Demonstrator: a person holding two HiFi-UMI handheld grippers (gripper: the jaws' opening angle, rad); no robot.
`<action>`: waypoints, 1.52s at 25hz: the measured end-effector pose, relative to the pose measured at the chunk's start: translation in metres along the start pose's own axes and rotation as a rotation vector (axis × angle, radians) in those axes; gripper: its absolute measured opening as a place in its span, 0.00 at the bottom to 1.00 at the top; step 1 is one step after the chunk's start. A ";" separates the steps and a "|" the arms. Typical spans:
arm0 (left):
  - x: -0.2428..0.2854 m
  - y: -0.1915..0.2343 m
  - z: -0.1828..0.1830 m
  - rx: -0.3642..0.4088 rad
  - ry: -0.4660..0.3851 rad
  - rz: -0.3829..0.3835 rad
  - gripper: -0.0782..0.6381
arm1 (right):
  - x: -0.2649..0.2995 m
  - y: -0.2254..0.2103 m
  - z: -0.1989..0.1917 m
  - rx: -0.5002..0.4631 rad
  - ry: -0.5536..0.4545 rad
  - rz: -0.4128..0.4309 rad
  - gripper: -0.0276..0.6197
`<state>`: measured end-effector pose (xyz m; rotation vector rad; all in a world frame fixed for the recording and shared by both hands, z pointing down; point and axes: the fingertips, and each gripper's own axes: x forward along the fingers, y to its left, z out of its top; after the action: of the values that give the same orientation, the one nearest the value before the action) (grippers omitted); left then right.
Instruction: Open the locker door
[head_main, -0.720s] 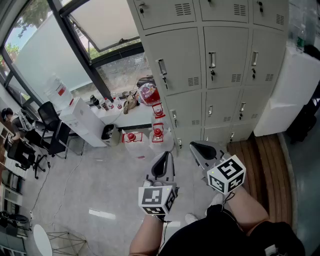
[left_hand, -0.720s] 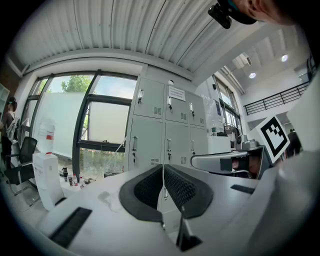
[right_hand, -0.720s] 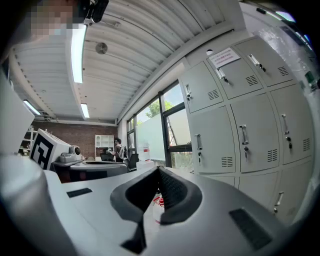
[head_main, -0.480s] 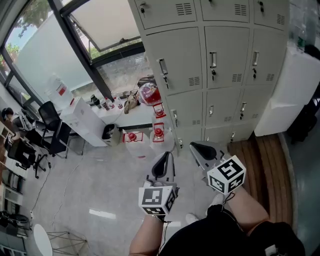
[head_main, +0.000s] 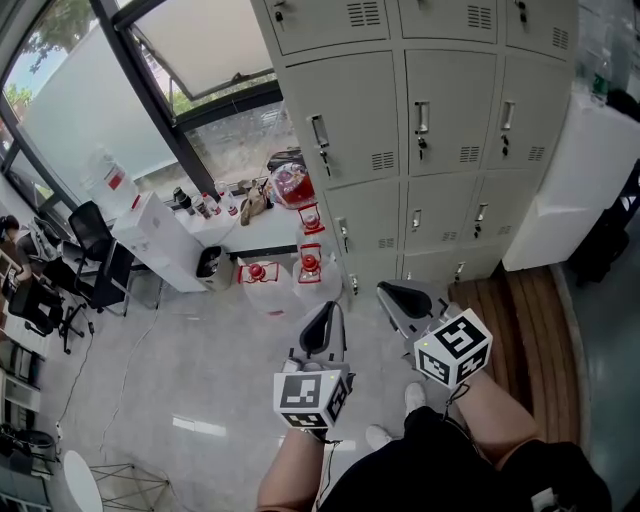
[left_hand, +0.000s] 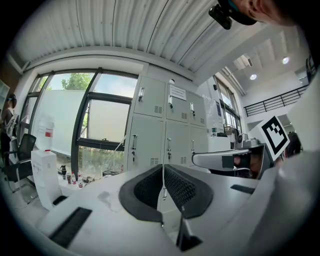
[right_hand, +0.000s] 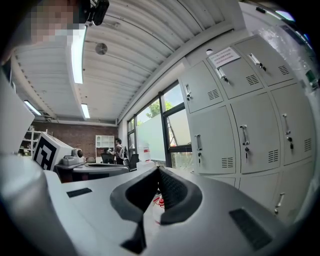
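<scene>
approaching: my left claw (head_main: 322, 325) and right claw (head_main: 402, 299) are pressed together, empty; pale grey metal locker door (head_main: 350, 115) well ahead, i need its handle (head_main: 321, 133).

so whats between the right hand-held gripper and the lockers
Nothing stands there. In the head view only bare floor shows between the right hand-held gripper and the lockers.

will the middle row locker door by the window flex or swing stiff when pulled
The locker door looks like painted sheet metal, so probably rigid, swinging as one panel. Its slim upright handle looks smooth; a grip there might slip.
</scene>
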<state>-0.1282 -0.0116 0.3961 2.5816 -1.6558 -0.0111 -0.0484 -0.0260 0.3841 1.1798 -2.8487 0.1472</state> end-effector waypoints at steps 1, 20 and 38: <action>0.002 -0.001 0.000 -0.004 0.000 -0.001 0.14 | 0.001 -0.002 0.000 -0.001 0.002 0.001 0.13; 0.064 0.006 0.009 -0.019 0.010 0.066 0.14 | 0.036 -0.059 0.020 -0.003 0.002 0.069 0.13; 0.132 0.008 0.024 0.030 0.011 0.122 0.14 | 0.059 -0.125 0.037 0.022 -0.039 0.106 0.13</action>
<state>-0.0816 -0.1361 0.3772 2.4918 -1.8202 0.0350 -0.0024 -0.1597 0.3609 1.0476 -2.9521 0.1629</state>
